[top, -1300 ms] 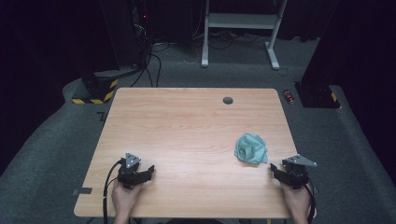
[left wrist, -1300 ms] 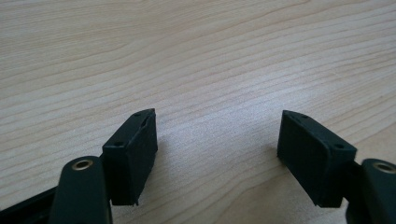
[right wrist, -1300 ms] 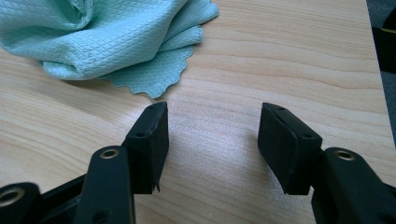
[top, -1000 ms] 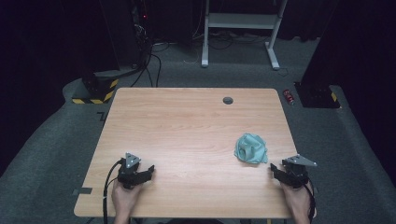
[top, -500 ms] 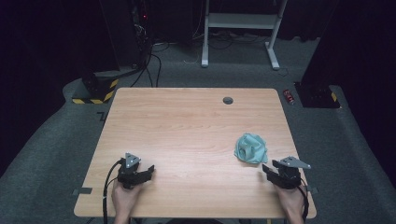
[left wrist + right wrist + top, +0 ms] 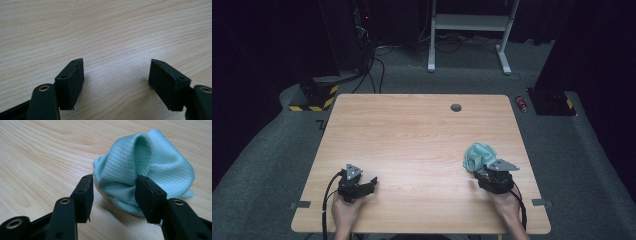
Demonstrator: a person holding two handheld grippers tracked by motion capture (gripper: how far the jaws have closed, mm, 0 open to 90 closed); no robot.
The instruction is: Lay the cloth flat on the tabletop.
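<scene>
1. The right gripper [image 6: 484, 174] sits near the right front part of the table [image 6: 412, 135], held in the person's right hand [image 6: 506, 202]. In the right gripper view its two black jaws stand apart, and a fold of the cloth [image 6: 147, 167] lies in the gap between them; whether either jaw touches the fabric cannot be told. Nothing is clamped.

2. The cloth [image 6: 478, 155] is a crumpled heap of pale green, quilted-looking fabric lying on the table top, just ahead of the right gripper's jaws. In the high view the gripper's grey three-cornered plate covers the near edge of the heap.

3. The left gripper [image 6: 371, 182] rests near the left front part of the table, held in the person's left hand [image 6: 344, 207], well apart from the cloth. Its black cable loops off toward the front edge.

4. In the left gripper view the left gripper [image 6: 116, 72] has its jaws wide apart, with bare wood grain between and beyond them.

5. Farther off, a small dark round hole [image 6: 456, 107] sits near the far edge of the table.

6. On the grey floor beyond the table stand the legs of a white frame [image 6: 467, 22], and a small red item [image 6: 522, 103] lies by the table's far right corner.
</scene>
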